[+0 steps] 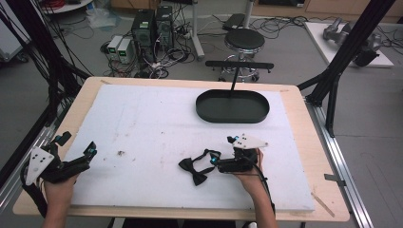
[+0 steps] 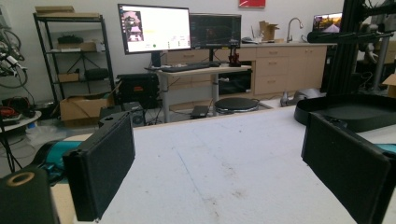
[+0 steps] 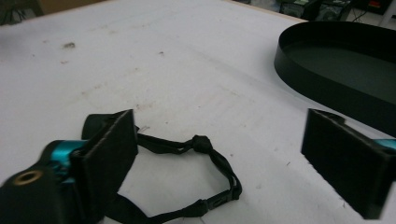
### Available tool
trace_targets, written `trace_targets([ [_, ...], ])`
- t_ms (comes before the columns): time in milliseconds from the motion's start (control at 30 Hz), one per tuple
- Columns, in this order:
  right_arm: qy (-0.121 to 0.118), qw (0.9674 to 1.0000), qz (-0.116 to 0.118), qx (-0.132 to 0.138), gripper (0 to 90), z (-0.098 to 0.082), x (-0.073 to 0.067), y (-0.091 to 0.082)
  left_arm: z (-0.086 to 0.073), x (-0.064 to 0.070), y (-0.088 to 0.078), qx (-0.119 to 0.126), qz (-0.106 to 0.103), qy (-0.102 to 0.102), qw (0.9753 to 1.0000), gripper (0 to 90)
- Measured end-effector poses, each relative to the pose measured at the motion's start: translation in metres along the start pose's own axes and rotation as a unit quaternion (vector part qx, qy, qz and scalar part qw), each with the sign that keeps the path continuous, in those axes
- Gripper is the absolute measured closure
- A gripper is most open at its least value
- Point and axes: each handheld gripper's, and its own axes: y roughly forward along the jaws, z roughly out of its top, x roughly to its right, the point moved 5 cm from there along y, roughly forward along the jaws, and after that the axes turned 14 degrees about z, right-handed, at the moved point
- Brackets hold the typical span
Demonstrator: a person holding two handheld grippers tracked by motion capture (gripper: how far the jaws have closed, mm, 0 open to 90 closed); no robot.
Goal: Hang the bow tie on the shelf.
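Observation:
A black bow tie (image 1: pixel 192 171) lies on the white foam board (image 1: pixel 152 123), and its thin strap (image 1: pixel 209 154) loops out to the right. My right gripper (image 1: pixel 216 161) lies low on the board, pointing left at the tie. In the right gripper view the gripper (image 3: pixel 222 149) is open and the strap (image 3: pixel 215 158) lies on the board between its jaws, touching neither pad. Part of the bow (image 3: pixel 93 123) is hidden behind the left jaw. My left gripper (image 1: pixel 90 151) rests at the board's left edge. It is open (image 2: pixel 215 154) with nothing between its jaws.
A black oval tray (image 1: pixel 233 107) sits at the far right of the board, close beyond the right gripper (image 3: pixel 336 88), and also appears in the left gripper view (image 2: pixel 355 116). A black T-shaped stand (image 1: pixel 237 66) rises behind it. A small dark speck (image 1: pixel 120 153) marks the board.

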Motion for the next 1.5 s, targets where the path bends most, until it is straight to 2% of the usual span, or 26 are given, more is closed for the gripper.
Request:
trace_targets([
  [33,-0.005,1.0000,0.000,-0.001,14.4,0.000,0.001,0.002,0.000,0.000,0.000,0.000,0.000,0.000,1.0000,10.1],
  [100,0.000,1.0000,-0.001,-0.009,16.2,-0.002,0.006,0.005,0.000,0.000,0.000,0.000,-0.001,0.000,1.0000,10.1],
  [167,0.012,0.9996,-0.006,-0.025,18.2,-0.007,0.009,0.009,0.000,0.001,0.000,-0.002,-0.002,0.001,1.0000,10.1],
  [233,0.013,0.9989,-0.015,-0.044,21.0,-0.011,0.014,0.013,-0.001,0.001,0.000,-0.002,-0.002,0.001,1.0000,10.1],
  [300,0.013,0.9986,-0.018,-0.048,23.6,-0.013,0.014,0.015,-0.001,0.001,0.000,-0.002,-0.003,0.001,1.0000,10.1],
  [333,0.014,0.9981,-0.022,-0.056,29.7,-0.014,0.014,0.017,0.000,0.001,0.000,-0.001,-0.002,0.001,1.0000,10.1],
  [500,0.029,0.9953,-0.024,-0.089,42.2,-0.022,0.017,0.023,0.002,0.001,-0.001,0.003,-0.002,0.002,1.0000,10.1],
  [667,0.032,0.9944,-0.018,-0.099,56.3,-0.023,0.018,0.023,0.003,0.002,-0.001,0.004,-0.002,0.001,1.0000,10.1],
  [733,0.039,0.9934,-0.018,-0.107,56.8,-0.024,0.018,0.024,0.003,0.001,-0.001,0.005,-0.001,0.001,1.0000,10.1],
  [833,0.036,0.9913,-0.022,-0.125,58.8,-0.025,0.018,0.027,0.003,0.001,-0.001,0.006,0.000,0.001,1.0000,10.1],
  [1167,0.038,0.9913,-0.013,-0.126,85.2,-0.025,0.015,0.027,0.003,-0.001,-0.002,0.005,0.002,0.001,1.0000,10.1],
  [1300,0.023,0.9914,-0.025,-0.126,86.3,-0.024,0.012,0.027,0.003,-0.002,-0.004,0.005,0.004,0.002,1.0000,10.1],
  [1433,0.010,0.9945,-0.031,-0.099,86.3,-0.016,0.008,0.023,0.002,-0.004,-0.004,0.003,0.008,0.002,1.0000,10.1],
  [1500,0.008,0.9955,-0.046,-0.083,86.3,-0.012,0.007,0.018,0.001,-0.005,-0.005,0.002,0.008,0.003,1.0000,10.1],
])
